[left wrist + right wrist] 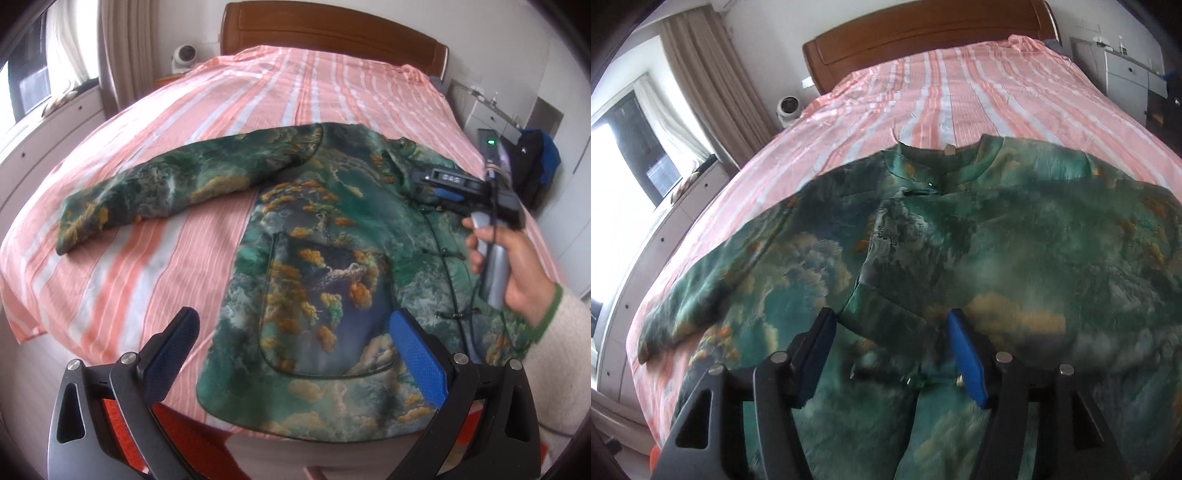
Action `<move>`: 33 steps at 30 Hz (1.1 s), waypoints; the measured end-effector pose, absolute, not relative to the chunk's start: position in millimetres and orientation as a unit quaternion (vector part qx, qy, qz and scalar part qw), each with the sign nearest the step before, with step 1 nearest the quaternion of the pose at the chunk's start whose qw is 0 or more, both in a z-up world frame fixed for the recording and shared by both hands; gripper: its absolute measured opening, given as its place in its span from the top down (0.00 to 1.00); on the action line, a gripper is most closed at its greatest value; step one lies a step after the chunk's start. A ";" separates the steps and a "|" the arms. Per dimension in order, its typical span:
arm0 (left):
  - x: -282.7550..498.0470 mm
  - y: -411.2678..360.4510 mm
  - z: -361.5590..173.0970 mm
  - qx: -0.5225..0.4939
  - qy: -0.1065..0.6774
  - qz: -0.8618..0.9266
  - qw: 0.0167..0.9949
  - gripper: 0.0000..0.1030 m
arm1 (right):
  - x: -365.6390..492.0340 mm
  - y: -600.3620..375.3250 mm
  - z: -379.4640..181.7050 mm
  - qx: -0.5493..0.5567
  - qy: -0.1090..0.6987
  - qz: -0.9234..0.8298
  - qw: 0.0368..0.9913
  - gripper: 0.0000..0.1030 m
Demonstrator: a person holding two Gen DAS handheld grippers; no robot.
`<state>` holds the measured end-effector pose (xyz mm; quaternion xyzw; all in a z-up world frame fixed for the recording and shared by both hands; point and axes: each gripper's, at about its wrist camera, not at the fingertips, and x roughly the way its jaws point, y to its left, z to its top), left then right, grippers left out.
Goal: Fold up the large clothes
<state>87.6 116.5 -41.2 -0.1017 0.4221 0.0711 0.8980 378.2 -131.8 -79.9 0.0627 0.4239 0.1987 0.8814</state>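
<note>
Padded green jacket with gold cloud print (332, 236) spread face-up on bed with pink-and-white striped sheet (258, 96), hem at near edge, one sleeve (155, 195) stretched sideways: laid flat ready for first fold. Left tool (295, 354) apart, empty, hanging over hem. Right tool (890, 354) apart above buttoned front, nothing clamped. Folding seemingly not yet begun.

Left hand-held gripper (293, 352) tilted downward, jaws wide apart; right hand-held gripper (892, 354) likewise parted, nothing pinched.
</note>
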 end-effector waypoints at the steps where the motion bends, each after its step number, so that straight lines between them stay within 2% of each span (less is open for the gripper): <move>1: 89.1 114.1 -40.9 -0.099 0.422 0.070 0.898 0.00 | 374.8 -128.9 -71.7 0.066 0.416 0.204 0.884 0.33; 3: 92.9 106.6 -40.4 -0.091 0.422 0.067 0.899 0.00 | 347.6 -129.3 -52.6 0.072 0.395 0.212 0.891 0.23; 5: 95.7 99.3 -39.0 -0.085 0.422 0.062 0.900 0.00 | 329.0 -133.7 -41.2 0.073 0.383 0.220 0.894 0.20; 12: 100.4 67.7 -34.2 -0.059 0.418 0.036 0.906 0.00 | 261.1 -150.7 -25.3 0.037 0.371 0.244 0.895 0.15; 24: 95.3 48.8 -32.0 -0.041 0.415 0.020 0.909 0.00 | 153.6 -191.5 -48.1 -0.037 0.402 0.225 0.887 0.14; 33: 97.2 50.3 -39.2 -0.054 0.424 0.018 0.904 0.00 | 117.3 -208.9 -57.7 -0.021 0.397 0.182 0.899 0.14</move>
